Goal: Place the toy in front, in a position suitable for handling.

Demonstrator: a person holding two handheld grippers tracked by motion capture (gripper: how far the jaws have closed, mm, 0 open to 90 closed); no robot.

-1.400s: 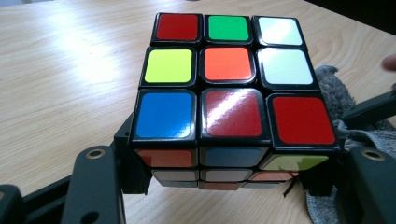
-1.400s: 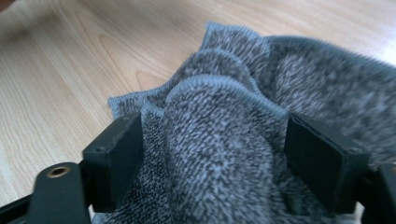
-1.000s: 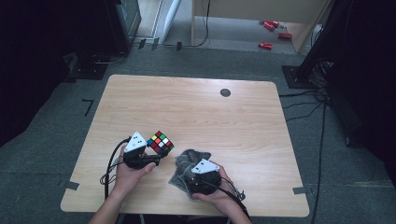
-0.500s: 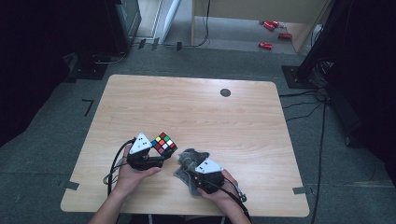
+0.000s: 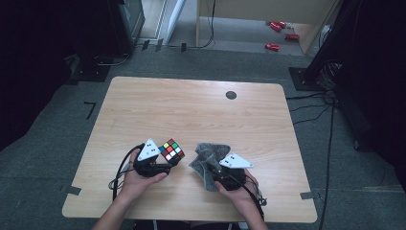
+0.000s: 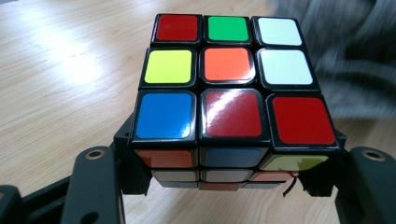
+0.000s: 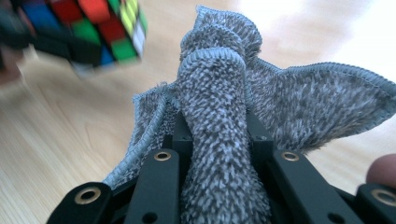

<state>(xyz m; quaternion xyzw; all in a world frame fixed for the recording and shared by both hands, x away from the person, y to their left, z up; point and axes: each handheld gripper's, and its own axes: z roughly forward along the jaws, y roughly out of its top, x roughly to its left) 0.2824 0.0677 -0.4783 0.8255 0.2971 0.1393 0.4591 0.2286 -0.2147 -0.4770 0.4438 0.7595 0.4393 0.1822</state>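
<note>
Cube: a scrambled colour-tiled plastic puzzle cube (image 6: 236, 88) is clamped between the fingers of the left gripper (image 6: 229, 172); it is seen just above the near part of the pale wooden surface (image 5: 201, 110), left of centre in the high view (image 5: 171, 151).
Left gripper: its black fingers (image 6: 93, 186) are clenched on the cube's lower sides; the top face with red, green, white, yellow, orange and blue tiles is turned toward its camera.
Cloth: a grey fuzzy microfibre cloth (image 7: 224, 140) with a stitched hem is bunched into a fold and pinched by the right gripper (image 7: 219, 158); its loose corners flare out to both sides.
Right gripper: its fingers (image 7: 159, 186) have just been closing and are now squeezed on the fold of cloth, which stands up between them.
Spacing: in the high view the cloth (image 5: 207, 160) is seen just beside the cube, to its right, apart from it.
Hands: each gripper is held by a hand at the near edge (image 5: 139, 179).
Farther off: a small dark round disc (image 5: 231, 95) is set in the surface near its far edge; red items (image 5: 280, 26) lie on the floor beyond.
</note>
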